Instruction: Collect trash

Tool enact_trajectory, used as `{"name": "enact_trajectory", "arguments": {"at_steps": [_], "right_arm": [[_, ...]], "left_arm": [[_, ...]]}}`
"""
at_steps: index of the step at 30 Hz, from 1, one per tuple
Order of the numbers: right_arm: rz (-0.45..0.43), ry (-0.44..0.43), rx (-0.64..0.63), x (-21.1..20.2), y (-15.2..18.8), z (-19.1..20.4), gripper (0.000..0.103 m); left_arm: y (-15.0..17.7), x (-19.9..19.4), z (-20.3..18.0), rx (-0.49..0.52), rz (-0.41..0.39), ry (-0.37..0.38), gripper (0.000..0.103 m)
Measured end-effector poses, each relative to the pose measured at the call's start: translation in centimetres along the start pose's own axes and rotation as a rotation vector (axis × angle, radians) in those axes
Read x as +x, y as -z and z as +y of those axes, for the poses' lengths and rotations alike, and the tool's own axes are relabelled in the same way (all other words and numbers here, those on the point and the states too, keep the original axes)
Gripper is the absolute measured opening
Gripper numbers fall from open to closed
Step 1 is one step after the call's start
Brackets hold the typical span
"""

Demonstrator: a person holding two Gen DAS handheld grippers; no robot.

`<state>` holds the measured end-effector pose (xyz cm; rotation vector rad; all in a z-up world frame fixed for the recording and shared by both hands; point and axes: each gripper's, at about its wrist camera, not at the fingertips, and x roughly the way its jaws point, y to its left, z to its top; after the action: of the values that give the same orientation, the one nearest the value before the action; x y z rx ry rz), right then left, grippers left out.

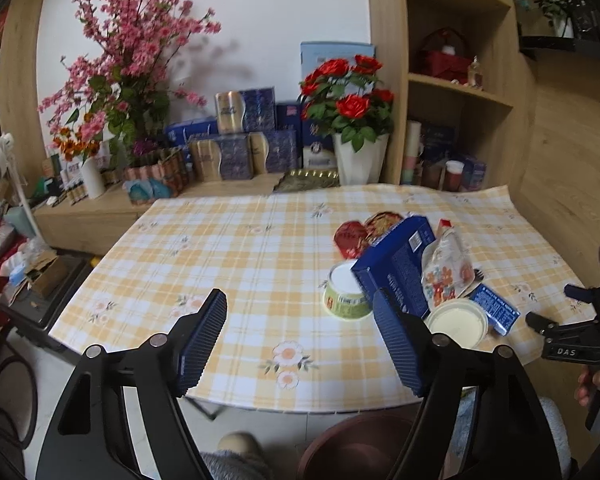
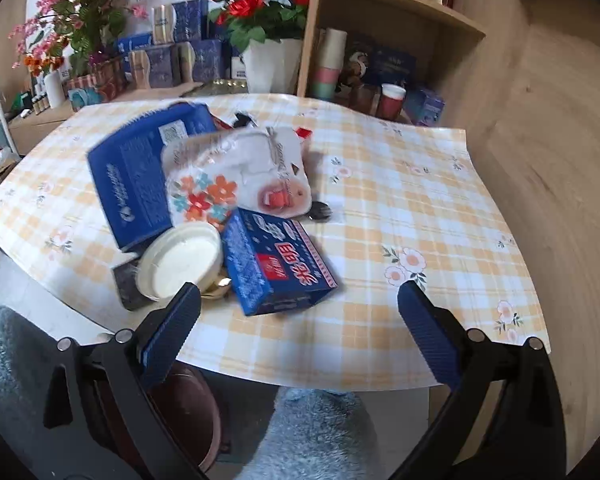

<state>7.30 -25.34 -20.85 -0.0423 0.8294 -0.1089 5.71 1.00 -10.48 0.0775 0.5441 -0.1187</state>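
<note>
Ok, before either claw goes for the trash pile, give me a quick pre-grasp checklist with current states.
1. Left claw open, nothing between its pads: ok.
2. Right claw open and empty: ok.
3. Small blue box reachable at the pile's near edge, top unobstructed: ok.
4. White lid free to lift: not ok, it leans on other items.
5. Brown bin below the table edge, ready to receive: ok.
6. Bin's inside empty enough: cannot tell.
</note>
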Motion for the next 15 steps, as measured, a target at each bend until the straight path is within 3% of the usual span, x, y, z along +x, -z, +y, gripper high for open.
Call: {"name": "enact_trajectory", "arguments": {"at_steps": [5,10,15], "right_arm": [[0.009,-0.11,0.042,2.6,-0.4,-1.5,0.097],[0.016,-0.251,0.059,5.7,-1.6,-2.5,0.097],[0.032,-0.324,0.078,9.0,-2.1,-3.1,0.097]], "left_arm": [[0.3,1.9,-0.9,0.011,0.011,-0.013,0.075],[0.0,4.5,-0.9,-0.054,0.053,0.023,0.075],[0.2,7.1,-2.2,-0.052,0.095,0.041,0.075]]}}
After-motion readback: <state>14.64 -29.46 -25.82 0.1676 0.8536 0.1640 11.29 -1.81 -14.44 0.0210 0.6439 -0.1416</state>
